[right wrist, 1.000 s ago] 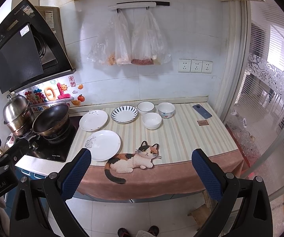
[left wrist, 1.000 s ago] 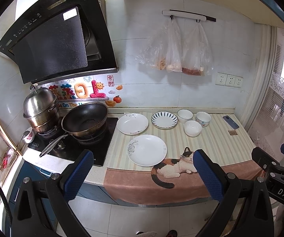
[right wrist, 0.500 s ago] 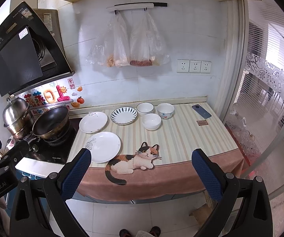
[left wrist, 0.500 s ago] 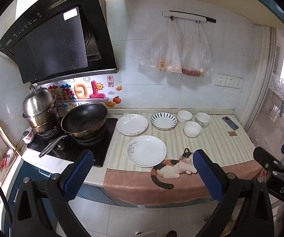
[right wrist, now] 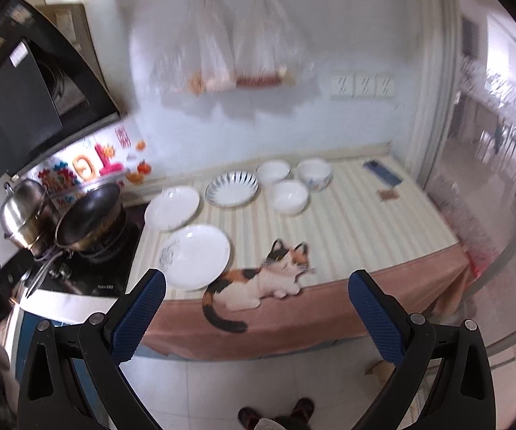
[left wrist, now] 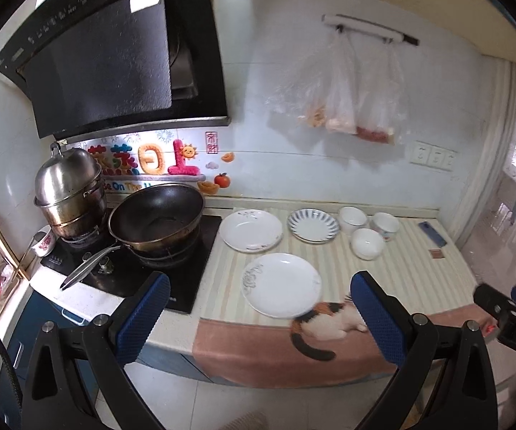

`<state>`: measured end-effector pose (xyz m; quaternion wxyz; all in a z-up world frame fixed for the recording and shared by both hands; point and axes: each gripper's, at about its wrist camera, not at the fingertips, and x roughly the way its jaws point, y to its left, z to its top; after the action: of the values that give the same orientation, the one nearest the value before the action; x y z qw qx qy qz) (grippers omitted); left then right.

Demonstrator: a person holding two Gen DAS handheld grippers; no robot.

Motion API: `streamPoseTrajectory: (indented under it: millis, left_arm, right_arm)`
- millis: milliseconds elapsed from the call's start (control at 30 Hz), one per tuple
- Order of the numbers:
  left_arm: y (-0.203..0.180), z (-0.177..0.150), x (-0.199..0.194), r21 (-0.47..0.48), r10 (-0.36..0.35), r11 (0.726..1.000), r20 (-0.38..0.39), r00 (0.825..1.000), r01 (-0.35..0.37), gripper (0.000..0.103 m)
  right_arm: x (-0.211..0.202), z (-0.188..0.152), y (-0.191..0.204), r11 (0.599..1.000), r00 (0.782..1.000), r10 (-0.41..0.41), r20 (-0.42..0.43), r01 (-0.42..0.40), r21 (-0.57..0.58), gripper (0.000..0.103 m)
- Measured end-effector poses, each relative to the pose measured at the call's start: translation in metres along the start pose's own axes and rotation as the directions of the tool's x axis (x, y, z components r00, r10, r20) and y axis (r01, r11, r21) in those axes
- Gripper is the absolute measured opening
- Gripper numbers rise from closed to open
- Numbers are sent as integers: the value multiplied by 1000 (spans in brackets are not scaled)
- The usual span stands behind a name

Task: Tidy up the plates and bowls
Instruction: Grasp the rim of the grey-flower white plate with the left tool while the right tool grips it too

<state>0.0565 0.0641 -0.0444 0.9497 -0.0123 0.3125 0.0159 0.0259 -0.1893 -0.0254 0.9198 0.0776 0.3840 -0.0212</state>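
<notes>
The left gripper [left wrist: 259, 297] hangs in front of the counter with its blue-padded jaws spread wide and nothing between them. The near white plate [left wrist: 281, 285] sits at about 12 o'clock from it, framed between the two pads, close to the counter's front edge. Beyond it, at 12 o'clock, lies a second white plate [left wrist: 251, 230], with the blue-striped plate [left wrist: 313, 224] at 1 o'clock and three white bowls [left wrist: 367, 243] clustered at 2 o'clock.

The right gripper [right wrist: 257, 299] is likewise wide and empty, held off the counter. In its view the near plate [right wrist: 195, 256] lies at 11 o'clock, the striped plate [right wrist: 232, 189] at 12 and the bowls [right wrist: 290, 197] just right of 12. All dishes rest on the striped mat [right wrist: 347, 222], well apart from both claws.
</notes>
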Motion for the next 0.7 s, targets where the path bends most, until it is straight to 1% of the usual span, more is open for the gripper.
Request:
streamPoseTrajectory:
  millis: [33,100,167,200,267,300,367,400,433,467,500,533,567,600,667,700]
  left_arm:
    - [5,1,19,5,18,1000,-22,1000,-18,103]
    - [16,0,48,-2,21,1000,-62,998,-22,103]
    - [24,0,88,-13,30,999,-129,991,-32,103]
    - [28,-3,100,-14,25,1000,-155,988,-28,103]
    - [31,-8,141,-14,26,999,-211,977,-29,103]
    - [31,-11,156,-11,23,1000,-234,972,-27,103]
    - [30,-20,201,3,22,1000,-305,952,-23,103]
    - [29,-24,218,0,12,1000,-334,943,-13,103]
    - [28,-29,245,-6,11,1000,-377,926,-14,100]
    - [29,-33,262,-15,3,1000,-404,915,-10,100]
    - [29,-37,281,-32,-18,999,-435,900,4,99]
    - [29,-43,304,-48,-18,999,-463,886,-5,97]
    - [28,-47,321,-60,-23,998,-482,876,-7,96]
    - [28,-50,334,-71,-33,997,-497,867,-3,93]
    - [25,-59,370,-84,-28,996,-550,835,-21,91]
    - [25,-63,385,-89,-30,996,-568,822,-25,88]
  right_arm:
    - [18,0,2,1000,1000,6,-27,-6,-8,103]
    - [57,1,8,999,996,16,-91,-19,-34,103]
    - [92,2,13,998,990,22,-137,-30,-60,103]
    - [119,3,16,996,984,37,-177,-51,-71,103]
    - [155,4,18,994,975,62,-214,-79,-72,103]
    - [184,6,20,992,965,88,-246,-108,-69,103]
    - [226,9,24,986,948,129,-290,-154,-64,103]
    - [257,11,26,981,933,155,-324,-184,-62,103]
    - [283,13,29,978,923,165,-348,-199,-66,102]
    - [299,13,30,976,916,168,-364,-207,-72,101]
    - [325,14,34,971,904,176,-389,-225,-83,98]
    - [349,15,37,967,895,177,-410,-235,-95,92]
    - [370,15,40,965,883,177,-434,-242,-99,89]
    - [391,14,41,962,869,185,-459,-256,-95,86]
    - [428,13,43,957,837,208,-506,-280,-70,84]
    - [448,12,45,956,821,215,-529,-287,-57,81]
